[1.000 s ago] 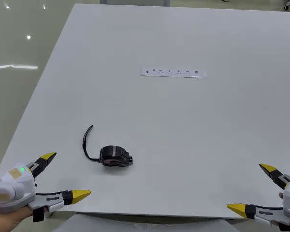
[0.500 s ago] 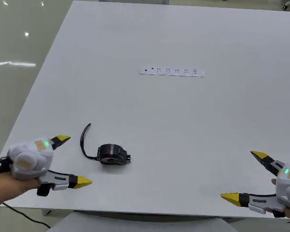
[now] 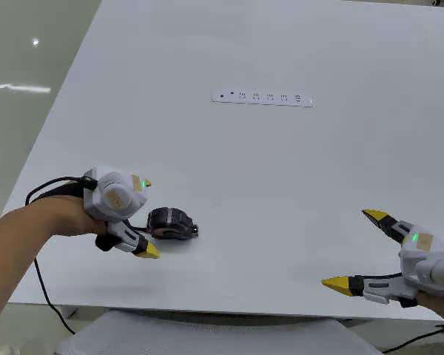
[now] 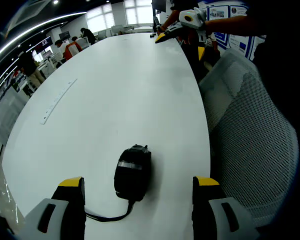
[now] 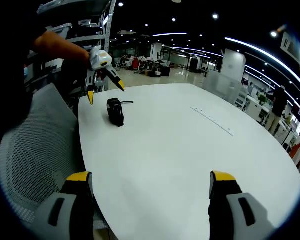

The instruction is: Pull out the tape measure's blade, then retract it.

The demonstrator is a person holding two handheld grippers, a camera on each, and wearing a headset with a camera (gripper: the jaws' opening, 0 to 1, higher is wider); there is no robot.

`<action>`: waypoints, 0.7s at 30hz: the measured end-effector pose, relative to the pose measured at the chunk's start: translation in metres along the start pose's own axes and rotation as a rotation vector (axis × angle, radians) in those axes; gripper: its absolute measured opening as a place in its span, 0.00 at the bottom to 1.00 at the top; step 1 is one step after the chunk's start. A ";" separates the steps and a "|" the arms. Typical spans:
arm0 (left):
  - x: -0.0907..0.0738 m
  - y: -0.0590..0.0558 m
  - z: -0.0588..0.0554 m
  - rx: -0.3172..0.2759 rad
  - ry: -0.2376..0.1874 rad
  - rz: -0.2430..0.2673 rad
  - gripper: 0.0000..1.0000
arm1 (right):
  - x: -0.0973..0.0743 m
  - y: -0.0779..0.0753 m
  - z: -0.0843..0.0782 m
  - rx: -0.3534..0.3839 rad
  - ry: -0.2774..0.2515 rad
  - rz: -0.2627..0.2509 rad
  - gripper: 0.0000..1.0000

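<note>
Jaws of the left gripper [image 3: 147, 217] stand wide apart, with the black tape measure [image 3: 170, 222] lying on the white table [image 3: 281, 170] between and just ahead of their tips, touching neither. Its long axis runs straight out along the jaws, blade mouth pointing away and strap [image 4: 107, 217] trailing back. The right gripper [image 3: 351, 249], equally wide and holding nothing, hovers well apart.

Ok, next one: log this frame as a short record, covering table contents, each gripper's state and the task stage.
table: white table with a black tape measure near its front edge and a power strip farther back
left gripper: open, jaws either side of the tape measure, not closed on it
right gripper: open, holding nothing, well away from the tape measure
tape measure state: lying on the table, nothing drawn out
task stage: approach, no grasp yet
</note>
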State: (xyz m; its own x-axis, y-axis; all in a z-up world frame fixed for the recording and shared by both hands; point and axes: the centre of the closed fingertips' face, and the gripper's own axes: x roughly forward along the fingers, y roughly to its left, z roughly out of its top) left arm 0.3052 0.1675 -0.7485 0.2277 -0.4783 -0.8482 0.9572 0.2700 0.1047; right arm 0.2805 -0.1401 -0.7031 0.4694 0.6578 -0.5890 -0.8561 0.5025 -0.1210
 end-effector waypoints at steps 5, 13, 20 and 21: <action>0.008 -0.003 -0.004 0.038 0.062 0.006 0.77 | 0.013 0.000 0.013 -0.040 -0.008 0.032 0.98; 0.017 -0.002 -0.008 -0.017 0.071 -0.014 0.67 | 0.037 -0.001 0.021 -0.094 0.013 0.102 0.98; 0.030 0.001 -0.009 0.000 0.108 -0.001 0.55 | 0.060 0.011 0.034 -0.150 0.018 0.164 0.96; 0.031 0.003 -0.009 0.009 0.115 0.004 0.54 | 0.065 0.014 0.038 -0.169 0.018 0.176 0.96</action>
State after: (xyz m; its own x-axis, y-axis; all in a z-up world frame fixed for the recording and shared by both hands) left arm 0.3137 0.1607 -0.7792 0.2101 -0.3784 -0.9015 0.9579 0.2642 0.1124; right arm 0.3071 -0.0692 -0.7129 0.3069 0.7162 -0.6268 -0.9492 0.2789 -0.1461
